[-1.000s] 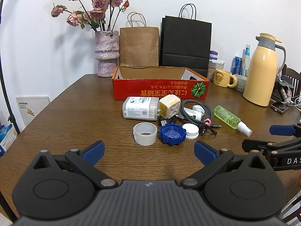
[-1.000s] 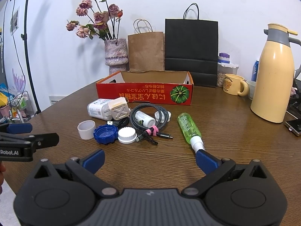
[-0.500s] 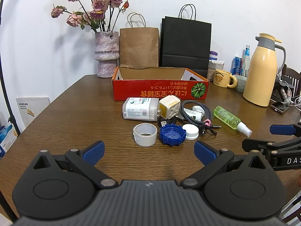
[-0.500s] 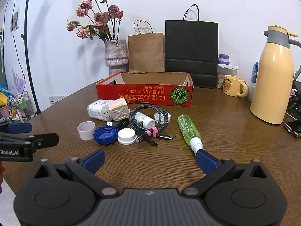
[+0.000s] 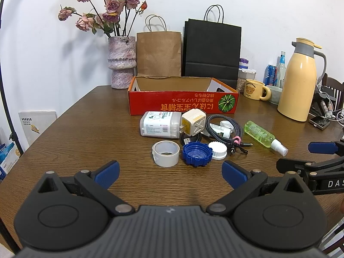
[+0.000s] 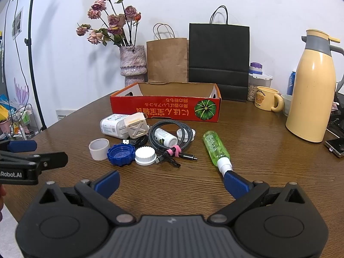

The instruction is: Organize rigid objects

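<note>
A pile of small objects lies on the wooden table in front of an open red cardboard box (image 5: 182, 105) (image 6: 165, 109): a white tape roll (image 5: 166, 153) (image 6: 99, 149), a blue cap (image 5: 196, 153) (image 6: 121, 155), a white cap (image 5: 217, 149) (image 6: 145, 155), a white container on its side (image 5: 159, 124), a cream plug adapter (image 5: 192, 123) (image 6: 135, 127), a coiled cable (image 5: 225, 129) (image 6: 172, 137) and a green spray bottle (image 5: 263, 137) (image 6: 217, 148). My left gripper (image 5: 171, 173) is open and empty, short of the tape roll. My right gripper (image 6: 171, 179) is open and empty, its right fingertip beside the bottle's nozzle.
A vase of dried roses (image 5: 122, 64), a brown paper bag (image 5: 158, 53) and a black bag (image 5: 211, 51) stand behind the box. A yellow thermos (image 5: 297, 81), a bear mug (image 5: 254, 89) and a phone (image 6: 335, 147) are at the right.
The right gripper has edged slightly forward toward the pile. The left gripper and the objects have not visibly moved.
</note>
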